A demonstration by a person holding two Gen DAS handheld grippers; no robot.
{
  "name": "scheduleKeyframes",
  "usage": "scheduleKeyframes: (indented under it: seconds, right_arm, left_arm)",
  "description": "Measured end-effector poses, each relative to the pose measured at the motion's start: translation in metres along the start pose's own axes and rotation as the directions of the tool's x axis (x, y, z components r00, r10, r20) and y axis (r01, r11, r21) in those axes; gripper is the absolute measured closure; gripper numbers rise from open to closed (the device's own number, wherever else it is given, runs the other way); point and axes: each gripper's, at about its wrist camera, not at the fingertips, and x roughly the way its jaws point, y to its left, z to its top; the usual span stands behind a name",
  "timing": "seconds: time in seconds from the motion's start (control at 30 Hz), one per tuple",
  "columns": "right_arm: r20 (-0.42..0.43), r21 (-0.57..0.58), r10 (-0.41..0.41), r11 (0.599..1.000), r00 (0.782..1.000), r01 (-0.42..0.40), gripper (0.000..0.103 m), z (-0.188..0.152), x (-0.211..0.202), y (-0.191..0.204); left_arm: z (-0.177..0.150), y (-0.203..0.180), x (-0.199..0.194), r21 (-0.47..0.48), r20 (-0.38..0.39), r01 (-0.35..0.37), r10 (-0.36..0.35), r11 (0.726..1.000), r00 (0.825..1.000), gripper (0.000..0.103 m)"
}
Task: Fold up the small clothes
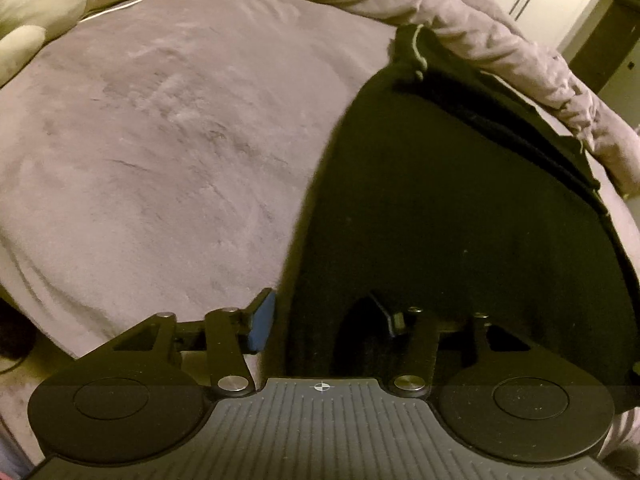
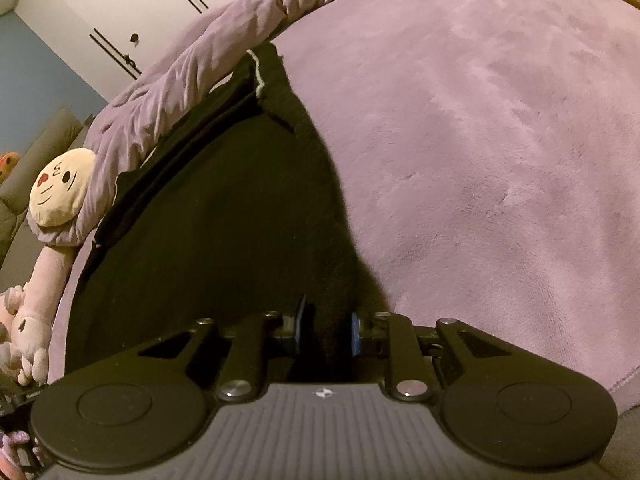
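A black garment [image 1: 440, 200] with a pale cord at its far end lies flat on the lilac plush blanket [image 1: 160, 140]. In the left wrist view my left gripper [image 1: 324, 316] straddles the garment's near left edge. Its blue pad [image 1: 262, 320] sits just outside the cloth, the other finger is over the dark fabric, and the jaws stand apart. In the right wrist view the same black garment [image 2: 220, 220] runs away from my right gripper [image 2: 328, 328]. The right gripper's two blue pads [image 2: 355, 332] pinch a ridge of cloth at the near right edge.
A bunched lilac duvet [image 1: 480, 28] lies along the garment's far side. A cream-faced plush toy [image 2: 60, 188] and a pink one [image 2: 32, 320] rest at the left; another plush [image 1: 36, 4] shows at top left. White wardrobe doors [image 2: 120, 8] stand behind the bed.
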Motion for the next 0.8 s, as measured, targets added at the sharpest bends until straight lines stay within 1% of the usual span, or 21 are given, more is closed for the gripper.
scheduleKeyframes:
  seconds: [0.03,0.07,0.13,0.2,0.23,0.27,0.3,0.33,0.37,0.4,0.57,0.6,0.67,0.73,0.8]
  right_arm:
    - [0.009,0.007,0.007,1.000,1.000,-0.007,0.079,0.002,0.000,-0.001]
    - [0.016,0.020,0.020,1.000,1.000,-0.020,0.078,0.003,0.000,-0.002]
    - [0.019,0.034,0.035,0.999,0.999,-0.036,0.076,0.007,0.001,-0.004]
    - [0.005,0.039,0.047,0.998,0.999,-0.047,0.074,0.008,0.006,-0.004]
    - [-0.004,0.039,0.049,0.998,0.999,-0.049,0.074,0.008,0.008,-0.004]
    - [-0.006,0.037,0.047,0.998,0.999,-0.047,0.075,0.007,0.009,-0.003]
    - [-0.005,0.033,0.050,0.998,0.999,-0.050,0.075,0.007,0.009,-0.003]
    - [-0.007,0.028,0.054,0.998,0.999,-0.054,0.083,0.006,0.008,-0.002]
    - [-0.007,0.021,0.055,0.998,0.998,-0.054,0.092,0.005,0.007,-0.001]
    - [-0.008,0.008,0.052,0.999,0.999,-0.052,0.093,0.006,0.007,0.000]
    - [-0.008,0.019,0.065,0.998,0.998,-0.065,0.092,0.006,0.005,-0.003]
    - [-0.012,0.015,0.062,0.998,0.998,-0.061,0.092,0.006,0.006,-0.002]
    - [-0.033,0.011,0.062,0.998,0.998,-0.062,0.088,0.006,0.010,-0.002]
    - [-0.056,0.009,0.059,0.998,0.997,-0.058,0.087,0.007,0.014,-0.002]
    - [-0.071,0.009,0.063,0.998,0.996,-0.062,0.087,0.008,0.018,-0.002]
  left_arm:
    - [0.001,0.000,0.001,-0.008,-0.005,0.017,-0.017,1.000,1.000,0.031]
    - [0.002,-0.001,0.002,-0.015,-0.008,0.040,-0.040,0.999,0.999,0.025]
    - [0.004,-0.002,0.004,-0.020,-0.016,0.063,-0.063,0.998,0.998,0.023]
    - [0.006,-0.003,0.008,-0.026,-0.013,0.053,-0.053,0.998,0.998,0.026]
    - [0.007,-0.003,0.010,-0.035,-0.011,0.046,-0.046,0.998,0.999,0.034]
    - [0.008,-0.003,0.010,-0.039,-0.009,0.038,-0.039,0.999,0.999,0.046]
    - [0.009,-0.005,0.010,-0.034,-0.006,0.040,-0.041,0.999,0.999,0.053]
    - [0.009,-0.006,0.009,-0.027,-0.009,0.047,-0.047,0.999,0.999,0.069]
    - [0.009,-0.007,0.009,-0.021,-0.013,0.047,-0.047,0.999,0.999,0.089]
    - [0.010,-0.008,0.008,-0.015,-0.015,0.048,-0.048,0.999,0.999,0.091]
    - [0.009,-0.006,0.006,-0.019,-0.002,0.085,-0.085,0.996,0.996,0.091]
    - [0.008,-0.006,0.008,-0.012,-0.008,0.082,-0.083,0.997,0.997,0.091]
    - [0.006,-0.011,0.012,0.023,-0.024,0.062,-0.062,0.998,0.998,0.082]
    - [0.005,-0.018,0.014,0.068,-0.026,0.046,-0.044,0.997,0.999,0.081]
    - [0.006,-0.022,0.015,0.084,-0.032,0.036,-0.034,0.996,0.999,0.080]
